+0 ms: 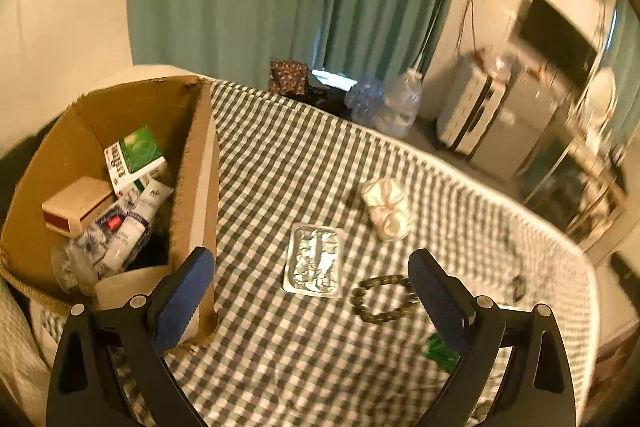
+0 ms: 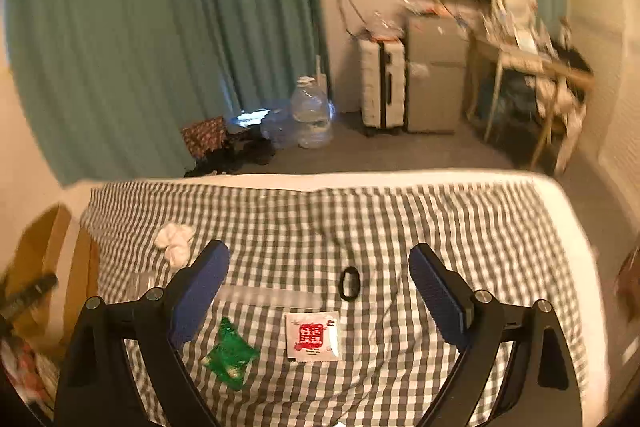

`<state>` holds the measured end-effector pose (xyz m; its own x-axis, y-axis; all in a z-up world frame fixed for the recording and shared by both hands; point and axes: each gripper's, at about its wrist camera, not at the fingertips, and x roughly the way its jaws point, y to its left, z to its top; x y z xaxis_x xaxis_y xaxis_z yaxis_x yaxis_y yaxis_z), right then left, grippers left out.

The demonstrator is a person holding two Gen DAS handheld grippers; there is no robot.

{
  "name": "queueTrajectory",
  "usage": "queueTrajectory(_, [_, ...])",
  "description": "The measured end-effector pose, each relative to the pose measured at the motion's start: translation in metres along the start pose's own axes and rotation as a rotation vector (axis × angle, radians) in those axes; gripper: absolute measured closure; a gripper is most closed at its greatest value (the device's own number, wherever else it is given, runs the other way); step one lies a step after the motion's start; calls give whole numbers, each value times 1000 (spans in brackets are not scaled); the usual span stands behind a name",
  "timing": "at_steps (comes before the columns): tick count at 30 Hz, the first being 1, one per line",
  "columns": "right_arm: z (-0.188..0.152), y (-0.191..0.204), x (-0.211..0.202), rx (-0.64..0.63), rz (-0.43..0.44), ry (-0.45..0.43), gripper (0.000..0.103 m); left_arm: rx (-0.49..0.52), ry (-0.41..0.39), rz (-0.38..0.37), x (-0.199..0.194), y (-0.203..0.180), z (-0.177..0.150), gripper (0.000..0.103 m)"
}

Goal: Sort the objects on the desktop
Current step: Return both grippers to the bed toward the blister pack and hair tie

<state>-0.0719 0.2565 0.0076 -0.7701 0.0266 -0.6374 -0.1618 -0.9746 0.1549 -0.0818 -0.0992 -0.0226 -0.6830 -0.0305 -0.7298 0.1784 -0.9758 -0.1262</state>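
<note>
Left tool: I see its jaws spread wide, nothing between the pads, touching nothing; it hangs over the checked bed cover.
Right tool: I read it as wide too, empty, pads clear of everything.
Blister pack: flat on the cover, long axis running 12 to 6 in my left view; it sits at 12 o'clock from the left tool, between the line of the fingers.
Bead bracelet: a loose ring lying flat, at 3 o'clock of the pack, just inside the right-hand finger.
White bundle: beyond the pack at 1 o'clock, long axis tilted toward 5; blurred, so I can't name it.
Cardboard box: at 10 o'clock, open-topped, holding a green carton, a small tan box and tubes.
White sachet: flat between the right tool's fingers, red print facing up.
Green wrapper: at 9 o'clock of the sachet, beside the left-hand finger.
Black ring: at 12 o'clock of the sachet, long axis 12 to 6.
</note>
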Motion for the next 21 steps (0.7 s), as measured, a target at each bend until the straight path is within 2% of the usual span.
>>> queueTrajectory(3, [10, -17, 16, 43, 28, 15, 11, 10, 15, 11, 16, -10, 0, 3])
queueTrajectory(7, [16, -16, 49, -42, 22, 27, 11, 43, 54, 36, 43, -19, -5, 3])
queueTrajectory(11, [0, -21, 98, -34, 58, 141, 11, 87, 108, 72, 76, -28, -7, 3])
queueTrajectory(14, [-11, -20, 129, -50, 35, 221, 18, 81, 133, 98, 100, -28, -6, 3])
queueTrajectory(20, [-34, -27, 169, -23, 11, 366, 32, -10, 224, 131, 158, -10, -17, 3])
queueTrajectory(21, [-37, -28, 173, -28, 9, 385, 39, -19, 236, 136, 167, -7, -19, 3])
